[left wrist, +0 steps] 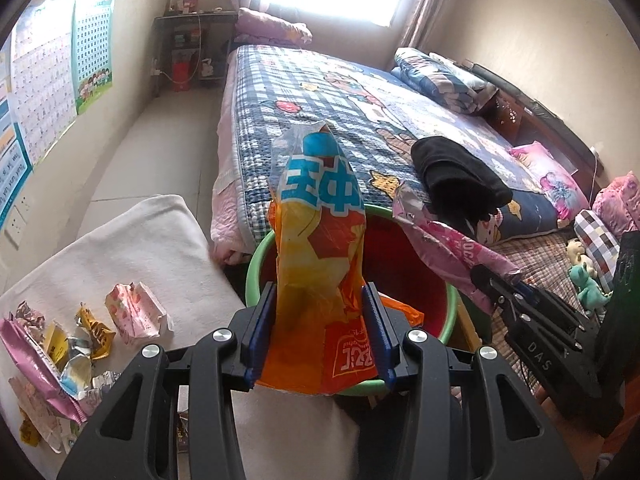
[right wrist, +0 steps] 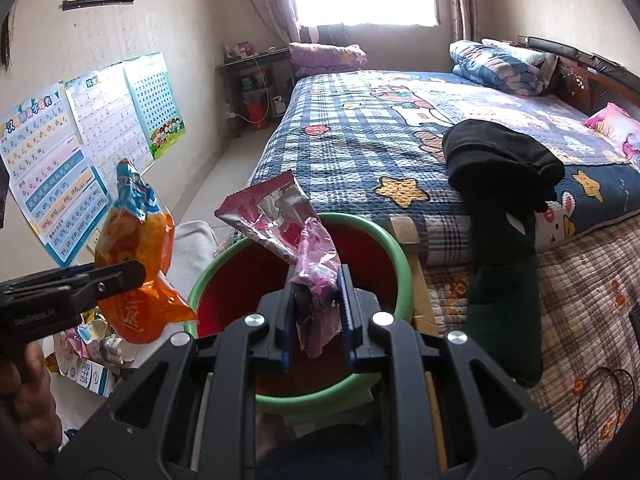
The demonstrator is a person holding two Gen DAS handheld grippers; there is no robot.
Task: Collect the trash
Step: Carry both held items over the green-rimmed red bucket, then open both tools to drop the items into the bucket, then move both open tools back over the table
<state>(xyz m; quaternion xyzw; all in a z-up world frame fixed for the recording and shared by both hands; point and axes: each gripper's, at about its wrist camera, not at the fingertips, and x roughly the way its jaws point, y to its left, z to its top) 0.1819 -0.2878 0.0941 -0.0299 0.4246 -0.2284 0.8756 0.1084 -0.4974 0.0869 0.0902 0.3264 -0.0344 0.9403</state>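
Two grippers tilted down over one bucket (right wrist: pixel 368 236): left gripper (left wrist: pixel 320 316) pinching one orange bag (left wrist: pixel 320 240), right gripper (right wrist: pixel 318 300) pinching one pink wrapper (right wrist: pixel 280 216).

Left tongs (left wrist: pixel 320 330), right tongs (right wrist: pixel 318 316): black frames, blue pads, silver screws; faint white lettering, possibly "GenRobot".

Table (left wrist: pixel 132 240): wearing a white cloth, carrying loose snack wrappers (left wrist: pixel 72 340) at its near left.
Bed (right wrist: pixel 360 152): carrying a black garment (right wrist: pixel 500 160) and a folded quilt (right wrist: pixel 496 64).
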